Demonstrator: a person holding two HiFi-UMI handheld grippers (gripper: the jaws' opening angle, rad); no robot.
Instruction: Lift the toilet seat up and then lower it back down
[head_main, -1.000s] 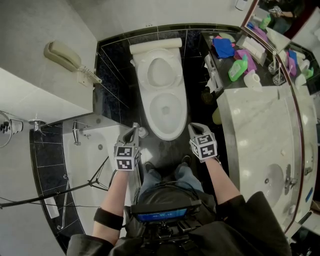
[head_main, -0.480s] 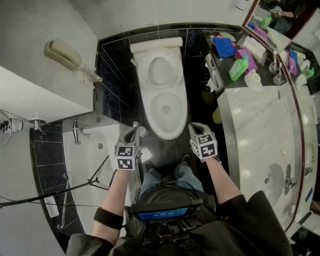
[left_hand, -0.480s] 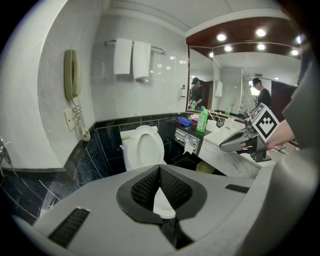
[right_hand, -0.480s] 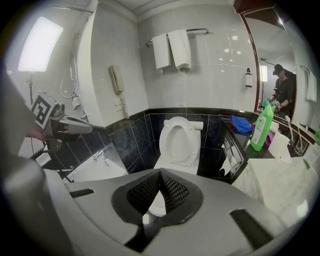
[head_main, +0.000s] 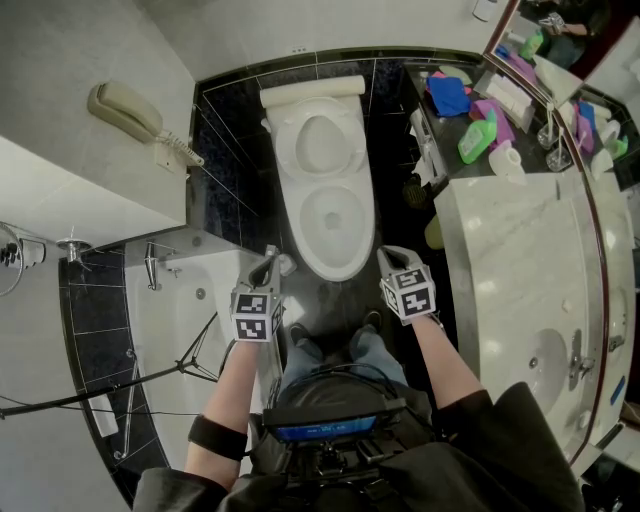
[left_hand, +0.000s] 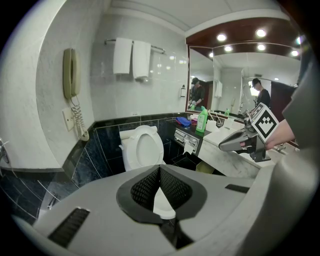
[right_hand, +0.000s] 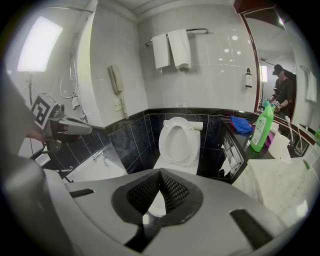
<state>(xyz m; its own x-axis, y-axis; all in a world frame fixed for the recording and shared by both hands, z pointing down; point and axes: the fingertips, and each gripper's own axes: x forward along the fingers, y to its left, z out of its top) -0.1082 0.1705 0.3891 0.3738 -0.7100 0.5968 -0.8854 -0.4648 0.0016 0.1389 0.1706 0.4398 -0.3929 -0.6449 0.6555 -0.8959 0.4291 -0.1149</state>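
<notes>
The white toilet (head_main: 330, 215) stands against the black tiled wall, its seat (head_main: 320, 140) raised and leaning back on the tank. The seat (left_hand: 143, 145) shows upright in the left gripper view, and the seat (right_hand: 179, 140) stands the same way in the right gripper view. My left gripper (head_main: 270, 262) hovers off the bowl's front left corner, jaws shut on nothing. My right gripper (head_main: 386, 258) hangs off the front right corner, also shut and empty. Neither touches the toilet. In their own views the left gripper (left_hand: 160, 172) and the right gripper (right_hand: 160, 176) have their pads meeting at the tips.
A bathtub (head_main: 190, 310) with a tap lies on the left and a wall phone (head_main: 125, 110) hangs above it. A marble counter (head_main: 530, 270) with a sink fills the right. A dark shelf (head_main: 470, 120) holds bottles and a blue cloth. A stand's legs (head_main: 190, 365) cross the tub.
The left gripper has crept very slightly to the right. The right gripper and the toilet seat look unchanged.
</notes>
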